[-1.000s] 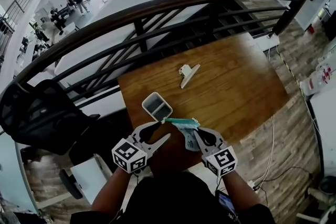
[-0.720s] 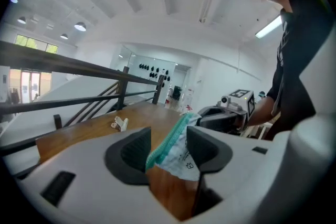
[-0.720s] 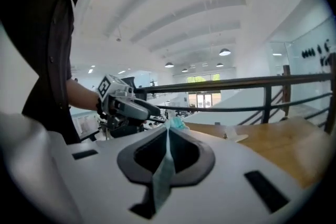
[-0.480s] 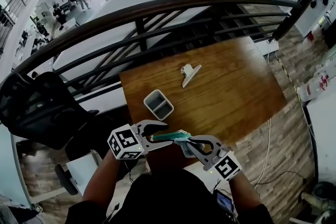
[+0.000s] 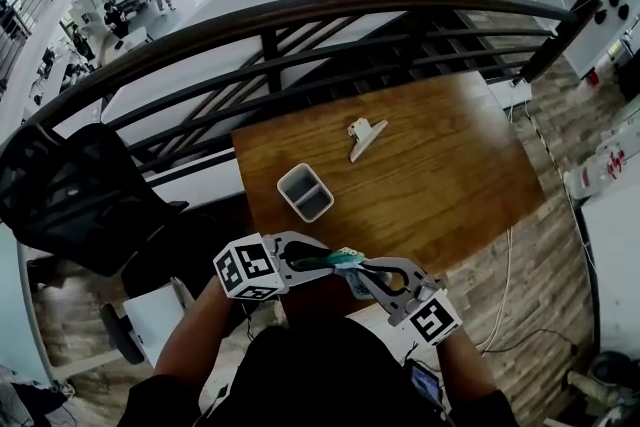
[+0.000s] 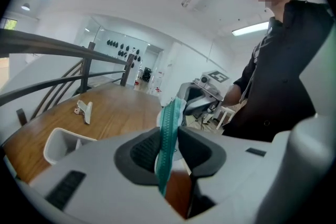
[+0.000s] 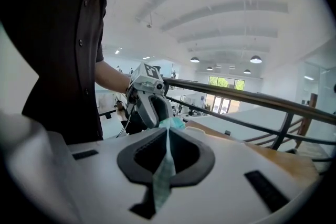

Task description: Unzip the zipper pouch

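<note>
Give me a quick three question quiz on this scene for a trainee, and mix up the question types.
1. True or false: the zipper pouch lies flat on the wooden table.
2. Pick one: what is between the jaws of the right gripper? A, a white clip; B, the zipper pouch; C, nothing.
3. In one word: how many compartments does the grey tray have?

Key:
1. False. It is held up off the table between both grippers.
2. B.
3. Two.
Note: the left gripper has just been closing its jaws, and its pads now pinch the pouch's teal zipper edge.
</note>
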`<state>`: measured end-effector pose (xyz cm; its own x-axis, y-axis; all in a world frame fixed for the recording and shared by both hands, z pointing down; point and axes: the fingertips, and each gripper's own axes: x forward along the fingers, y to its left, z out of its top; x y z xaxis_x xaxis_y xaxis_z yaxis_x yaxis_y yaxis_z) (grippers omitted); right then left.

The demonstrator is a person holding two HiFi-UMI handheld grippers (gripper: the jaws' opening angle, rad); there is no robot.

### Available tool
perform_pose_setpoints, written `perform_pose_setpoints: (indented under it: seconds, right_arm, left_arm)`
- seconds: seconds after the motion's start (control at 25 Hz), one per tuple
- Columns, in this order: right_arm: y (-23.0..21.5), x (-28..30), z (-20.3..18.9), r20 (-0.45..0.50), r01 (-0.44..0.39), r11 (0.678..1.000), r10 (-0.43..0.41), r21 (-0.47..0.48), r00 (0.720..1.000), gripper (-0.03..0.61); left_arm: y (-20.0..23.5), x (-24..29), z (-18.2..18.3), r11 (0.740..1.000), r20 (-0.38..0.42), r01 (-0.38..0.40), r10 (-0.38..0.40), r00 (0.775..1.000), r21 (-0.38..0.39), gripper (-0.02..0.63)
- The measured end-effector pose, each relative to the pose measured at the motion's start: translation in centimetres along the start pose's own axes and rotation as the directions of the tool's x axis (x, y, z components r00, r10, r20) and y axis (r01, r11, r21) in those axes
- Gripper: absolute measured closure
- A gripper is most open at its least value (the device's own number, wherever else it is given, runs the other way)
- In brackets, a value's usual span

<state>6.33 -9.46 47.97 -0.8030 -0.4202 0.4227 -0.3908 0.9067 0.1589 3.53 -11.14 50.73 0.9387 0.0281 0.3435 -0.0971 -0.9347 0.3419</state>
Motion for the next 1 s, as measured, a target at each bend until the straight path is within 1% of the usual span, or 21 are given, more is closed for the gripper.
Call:
perform_pose_setpoints:
  seconds: [0.16, 0.24, 0.36, 0.4, 0.48, 0.56, 0.68, 0.76, 0.88, 1.0]
  right_arm:
    - [0.1, -0.1, 0.2, 0.018, 0.022, 1.0, -0.022, 0.018, 1.0, 0.575]
    - [0.2, 0.0, 0.1, 0.016, 0.03, 0.999, -0.03, 0.015, 0.999, 0.575]
    - [0.1, 0.1, 0.1, 0.032, 0.045, 0.999, -0.045, 0.026, 0.998, 0.568]
    - [0.0, 0.2, 0.2, 0.053, 0.047, 0.998, -0.05, 0.051, 0.997, 0.562]
    - [-0.3, 0.1, 0.4, 0.103, 0.041, 0.99, -0.055, 0.135, 0.993, 0.541]
    - [-0.5, 0.1, 0.3, 0.12, 0.027, 0.978, -0.053, 0.205, 0.991, 0.507]
    - [-0.9, -0.2, 0.2, 0.136, 0.012, 0.964, -0.05, 0.266, 0.989, 0.455]
    - [-1.1, -0.2, 0.1, 0.141, -0.012, 0.958, -0.029, 0.285, 0.99, 0.417]
    - [-0.3, 0.5, -0.5, 0.111, -0.076, 0.957, 0.047, 0.279, 0.993, 0.366]
    - [0.9, 1.7, -1.4, 0.087, -0.148, 0.942, 0.127, 0.3, 0.988, 0.353]
  left_arm:
    - [-0.2, -0.1, 0.1, 0.998, 0.003, -0.055, 0.055, 0.998, 0.033, 0.557]
    - [-0.3, -0.3, 0.2, 0.994, 0.004, -0.089, 0.089, 0.996, 0.061, 0.572]
    - [-0.4, -0.7, 0.5, 0.983, 0.01, -0.137, 0.137, 0.991, 0.126, 0.578]
    - [-0.5, -0.8, 0.6, 0.977, 0.005, -0.149, 0.15, 0.989, 0.153, 0.58]
    - [-0.7, -1.1, 0.8, 0.965, -0.012, -0.166, 0.172, 0.985, 0.203, 0.58]
    - [-0.9, -1.5, 0.7, 0.957, -0.035, -0.167, 0.18, 0.983, 0.237, 0.581]
    - [-0.8, -1.9, 0.0, 0.95, -0.079, -0.162, 0.189, 0.979, 0.267, 0.581]
    - [-0.8, -2.1, -0.3, 0.95, -0.089, -0.156, 0.185, 0.979, 0.27, 0.581]
    - [-1.2, -2.2, -0.4, 0.955, -0.087, -0.142, 0.17, 0.982, 0.26, 0.581]
    - [-1.6, -2.4, -0.4, 0.958, -0.083, -0.134, 0.159, 0.984, 0.252, 0.581]
